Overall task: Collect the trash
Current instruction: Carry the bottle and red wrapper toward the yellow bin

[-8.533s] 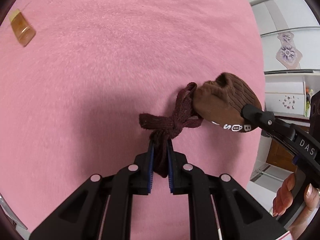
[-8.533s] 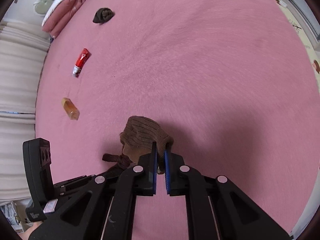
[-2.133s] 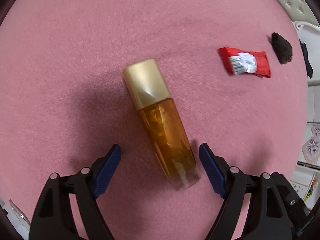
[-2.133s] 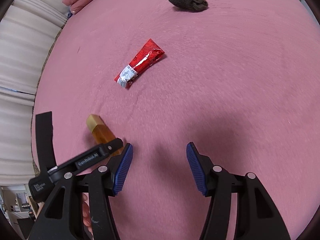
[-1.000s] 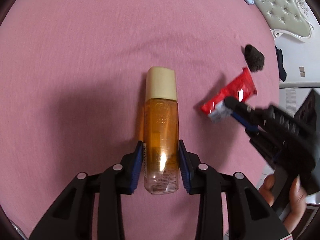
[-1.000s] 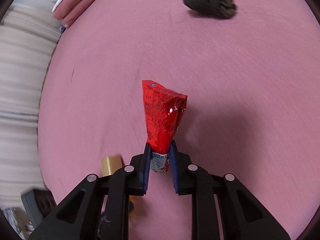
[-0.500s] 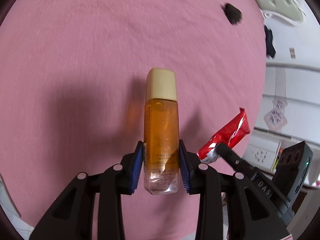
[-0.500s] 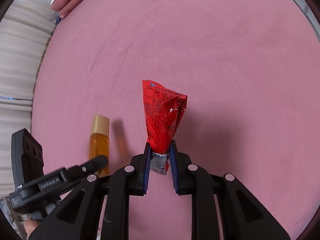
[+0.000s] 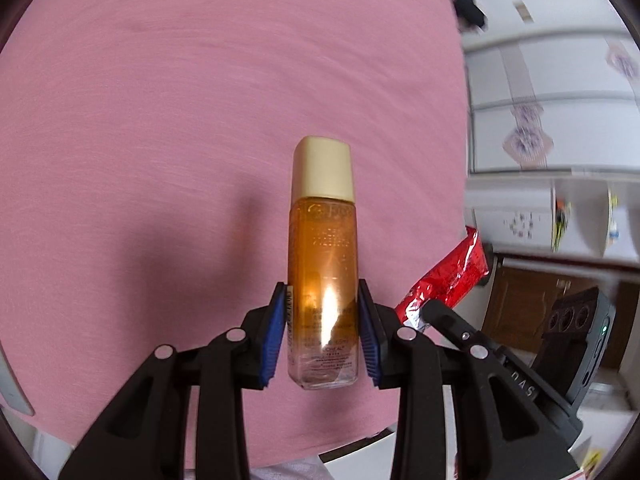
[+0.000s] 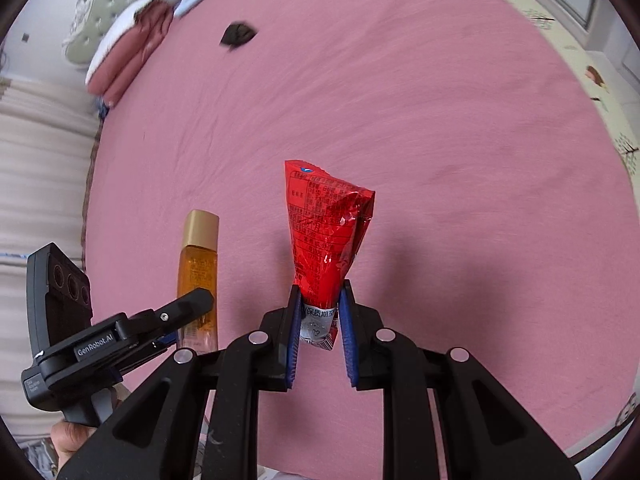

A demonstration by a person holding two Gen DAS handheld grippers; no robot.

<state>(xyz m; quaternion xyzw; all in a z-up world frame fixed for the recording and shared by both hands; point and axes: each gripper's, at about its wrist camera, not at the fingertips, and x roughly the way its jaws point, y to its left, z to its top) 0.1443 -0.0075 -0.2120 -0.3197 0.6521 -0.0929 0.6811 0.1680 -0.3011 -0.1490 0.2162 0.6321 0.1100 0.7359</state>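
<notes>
Your left gripper (image 9: 323, 334) jaws clamp the amber bottle (image 9: 322, 264); your right gripper (image 10: 319, 334) jaws clamp the red wrapper (image 10: 326, 240). Both are lifted off the bed (image 10: 440, 120); depositing remains.

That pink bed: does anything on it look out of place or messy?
One thing: a small dark crumpled lump lies alone on the pink bedspread, near the pillows. The amber bottle and red wrapper are off the bed, gripped in the left gripper and right gripper; nothing is spilled.
</notes>
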